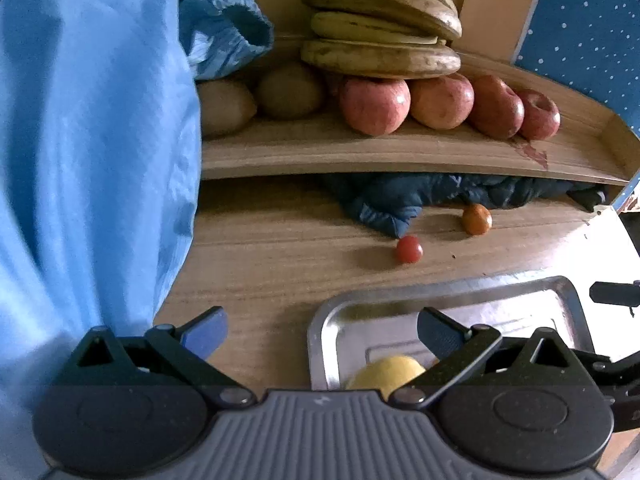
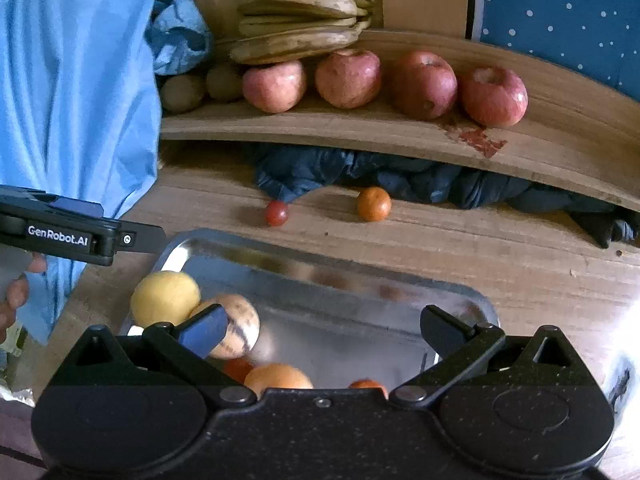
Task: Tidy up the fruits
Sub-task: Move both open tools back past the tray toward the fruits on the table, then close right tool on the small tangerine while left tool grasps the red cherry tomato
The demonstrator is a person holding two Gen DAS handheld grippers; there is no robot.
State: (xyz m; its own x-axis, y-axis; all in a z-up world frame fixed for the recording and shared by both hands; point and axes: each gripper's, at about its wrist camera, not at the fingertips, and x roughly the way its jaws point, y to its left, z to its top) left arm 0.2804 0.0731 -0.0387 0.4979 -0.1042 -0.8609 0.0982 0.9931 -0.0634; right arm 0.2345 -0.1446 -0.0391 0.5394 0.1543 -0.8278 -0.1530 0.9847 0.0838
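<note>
A steel tray (image 2: 328,308) on the wooden table holds a yellow fruit (image 2: 164,298), a tan spotted fruit (image 2: 240,320) and several orange fruits (image 2: 276,378). My right gripper (image 2: 322,330) is open and empty just above the tray. My left gripper (image 1: 320,332) is open and empty over the tray's left rim (image 1: 320,328), with the yellow fruit (image 1: 386,372) below it. A small red fruit (image 2: 276,213) and a small orange fruit (image 2: 373,204) lie on the table. The shelf (image 2: 360,130) carries several apples (image 2: 348,78), bananas (image 2: 300,16) and kiwis (image 2: 182,94).
A light blue cloth (image 1: 92,140) hangs at the left. A dark blue cloth (image 2: 400,180) is bunched under the shelf. A crumpled blue bag (image 1: 224,24) sits at the shelf's left end. A red stain (image 2: 476,140) marks the shelf edge.
</note>
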